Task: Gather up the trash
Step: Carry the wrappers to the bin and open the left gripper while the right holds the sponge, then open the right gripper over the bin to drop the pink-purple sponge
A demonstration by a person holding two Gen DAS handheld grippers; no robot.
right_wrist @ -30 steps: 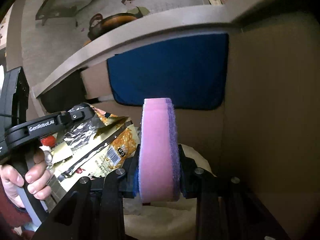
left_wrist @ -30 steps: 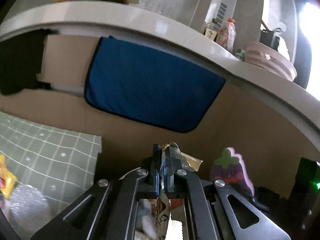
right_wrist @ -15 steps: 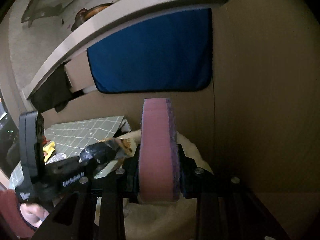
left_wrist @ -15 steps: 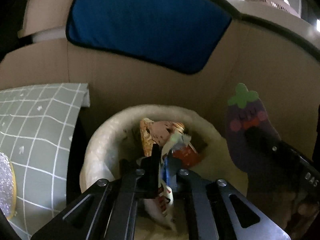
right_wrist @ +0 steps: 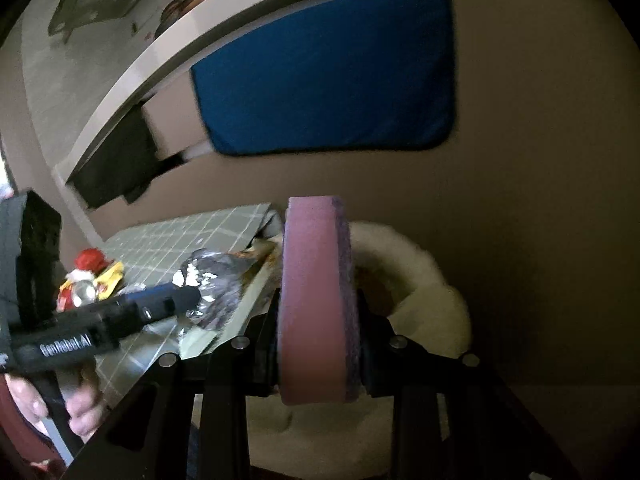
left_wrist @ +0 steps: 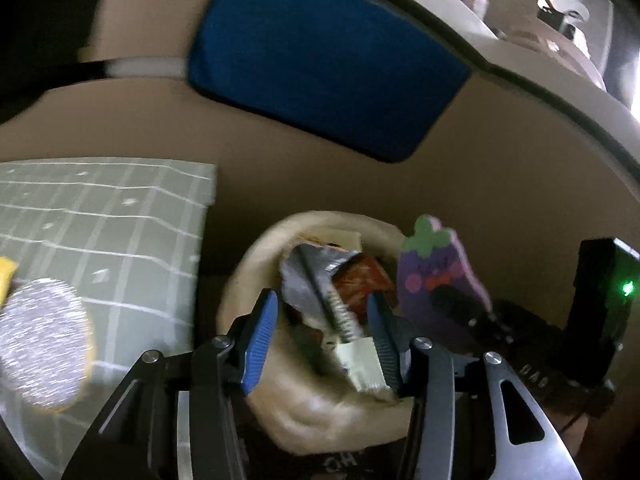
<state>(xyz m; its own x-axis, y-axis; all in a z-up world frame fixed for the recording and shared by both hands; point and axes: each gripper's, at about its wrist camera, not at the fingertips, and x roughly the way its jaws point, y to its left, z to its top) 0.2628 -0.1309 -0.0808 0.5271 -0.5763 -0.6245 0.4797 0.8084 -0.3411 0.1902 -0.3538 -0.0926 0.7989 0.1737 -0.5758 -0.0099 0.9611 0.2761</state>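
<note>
As the left gripper (left_wrist: 322,332) opens, the wrapper (left_wrist: 320,284) lies between its fingers (left_wrist: 260,336)

Bin (left_wrist: 256,264) centre frame, wrappers (left_wrist: 320,280) inside; mat (left_wrist: 100,232) at left; sponge (left_wrist: 436,280) right of bin; cloth (left_wrist: 328,60) above, behind.

right gripper (right_wrist: 318,344): clamped on a pink sponge (right_wrist: 314,296), standing on edge
left gripper (right_wrist: 176,300): over at the left, jaws opening, crinkly foil wrapper (right_wrist: 216,284) at its tip
basket (right_wrist: 436,280): fluffy white, right behind the sponge
</note>
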